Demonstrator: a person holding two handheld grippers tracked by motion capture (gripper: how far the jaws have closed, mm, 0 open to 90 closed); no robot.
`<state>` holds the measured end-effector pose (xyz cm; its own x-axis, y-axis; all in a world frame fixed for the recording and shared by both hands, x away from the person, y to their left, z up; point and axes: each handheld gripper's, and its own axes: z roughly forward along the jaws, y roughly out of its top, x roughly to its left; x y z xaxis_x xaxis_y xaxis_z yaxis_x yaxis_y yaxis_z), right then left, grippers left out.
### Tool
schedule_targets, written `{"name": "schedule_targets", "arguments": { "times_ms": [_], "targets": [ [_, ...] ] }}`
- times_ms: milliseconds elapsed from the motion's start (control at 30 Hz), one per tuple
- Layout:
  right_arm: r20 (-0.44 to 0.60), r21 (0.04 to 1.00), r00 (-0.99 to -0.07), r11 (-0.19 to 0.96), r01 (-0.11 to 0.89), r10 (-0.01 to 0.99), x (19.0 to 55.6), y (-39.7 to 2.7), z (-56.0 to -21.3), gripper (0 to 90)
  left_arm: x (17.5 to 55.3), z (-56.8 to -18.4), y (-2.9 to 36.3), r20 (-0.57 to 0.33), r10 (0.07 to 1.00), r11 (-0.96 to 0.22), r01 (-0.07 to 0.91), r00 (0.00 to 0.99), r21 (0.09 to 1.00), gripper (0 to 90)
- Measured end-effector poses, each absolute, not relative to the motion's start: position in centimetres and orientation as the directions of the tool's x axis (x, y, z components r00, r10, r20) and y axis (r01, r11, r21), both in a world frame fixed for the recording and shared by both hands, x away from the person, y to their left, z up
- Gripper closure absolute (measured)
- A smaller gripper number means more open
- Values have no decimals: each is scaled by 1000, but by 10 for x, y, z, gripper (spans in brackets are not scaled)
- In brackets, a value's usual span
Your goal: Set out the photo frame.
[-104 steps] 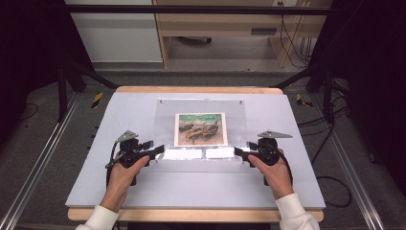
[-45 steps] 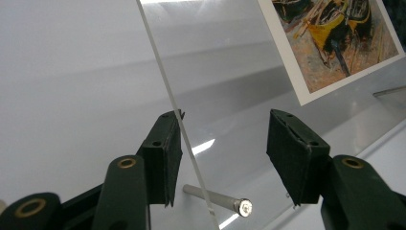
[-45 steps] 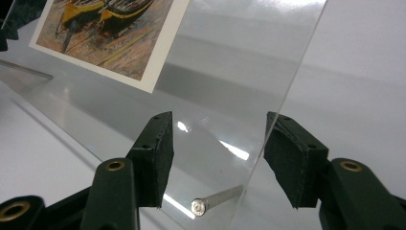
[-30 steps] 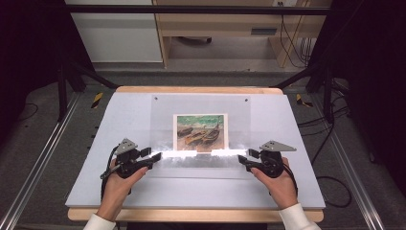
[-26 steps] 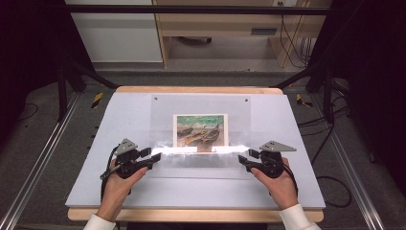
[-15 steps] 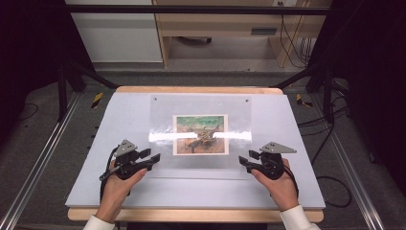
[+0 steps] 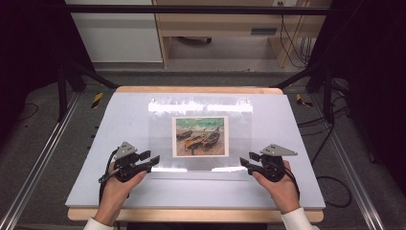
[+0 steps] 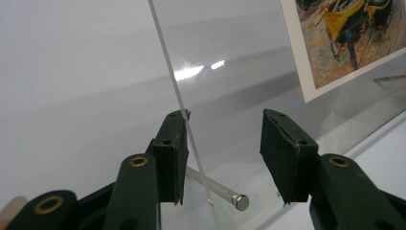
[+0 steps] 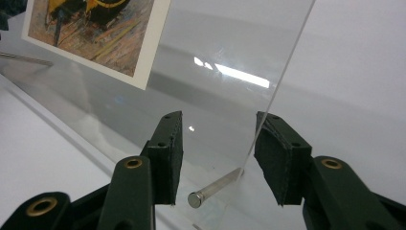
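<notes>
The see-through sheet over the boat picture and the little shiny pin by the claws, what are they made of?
The see-through sheet looks like clear plastic, maybe acrylic, though glass is possible: it is glossy, mirrors the lights and has a thin pale edge. The pin looks like polished metal: silvery, round, with a flat bright end. The boat picture seems to be printed paper or card with a white border.

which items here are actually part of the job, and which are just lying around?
In play:
- clear acrylic sheet, near edge at both grippers
- boat picture seen through it
- metal pins at its near corners
- left gripper, jaws apart
- right gripper, jaws apart

Lying about:
- yellow-and-black clamps off the table's far corners
- cables on the floor behind
</notes>
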<state>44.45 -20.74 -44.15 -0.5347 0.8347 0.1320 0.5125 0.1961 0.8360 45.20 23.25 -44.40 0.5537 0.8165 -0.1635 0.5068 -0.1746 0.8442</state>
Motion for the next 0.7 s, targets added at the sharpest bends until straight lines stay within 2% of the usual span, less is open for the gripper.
{"name": "schedule_targets", "arguments": {
  "times_ms": [700],
  "targets": [
    [123,834,-534,204,512,837,437,-209,-442,587,444,-444,233,-144,822,-191,505,551,842,569]
  ]
}}
